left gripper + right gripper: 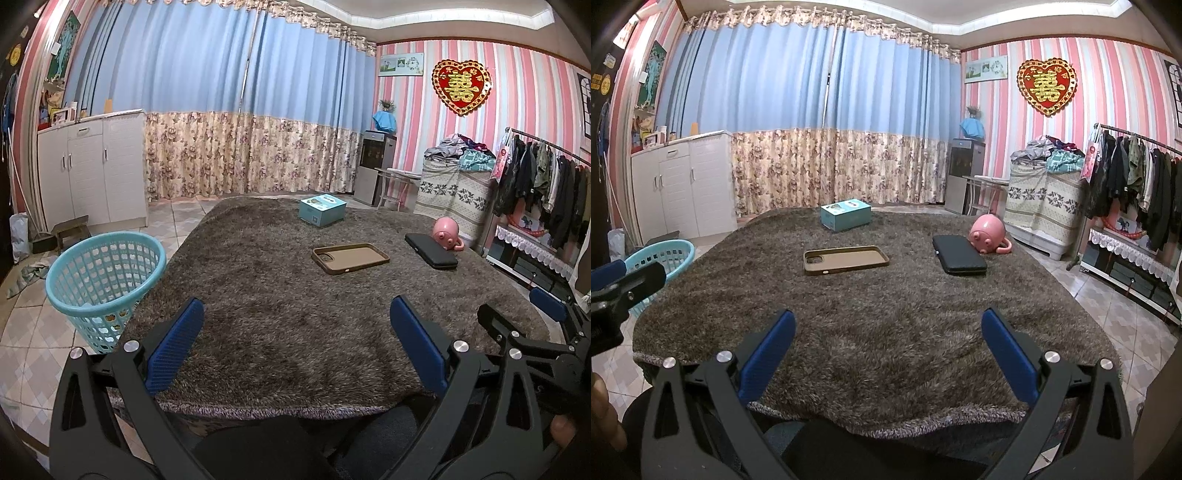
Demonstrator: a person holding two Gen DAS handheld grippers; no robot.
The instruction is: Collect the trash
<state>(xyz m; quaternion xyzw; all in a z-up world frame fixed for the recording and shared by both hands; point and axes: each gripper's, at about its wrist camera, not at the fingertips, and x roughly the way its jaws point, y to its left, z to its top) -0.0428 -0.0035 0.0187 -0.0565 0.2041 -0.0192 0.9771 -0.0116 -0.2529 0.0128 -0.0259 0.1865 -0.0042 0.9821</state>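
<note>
Both grippers hover at the near edge of the shag-covered surface (280,325), fingers wide, holding nothing.

No obvious trash shows: a phone case (349,257), wallet (430,250), teal box (322,209) and pink toy (446,233) lie far; blue basket (105,284) stands off the left edge, something dim within, so it fits search or finish.

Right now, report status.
Left gripper open, right gripper open, both empty. Phone case, box on the rug. Basket left. Nothing in the way.

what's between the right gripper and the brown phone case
Nothing: in the right wrist view only bare shaggy rug lies between the open right gripper and the brown phone case.
</note>
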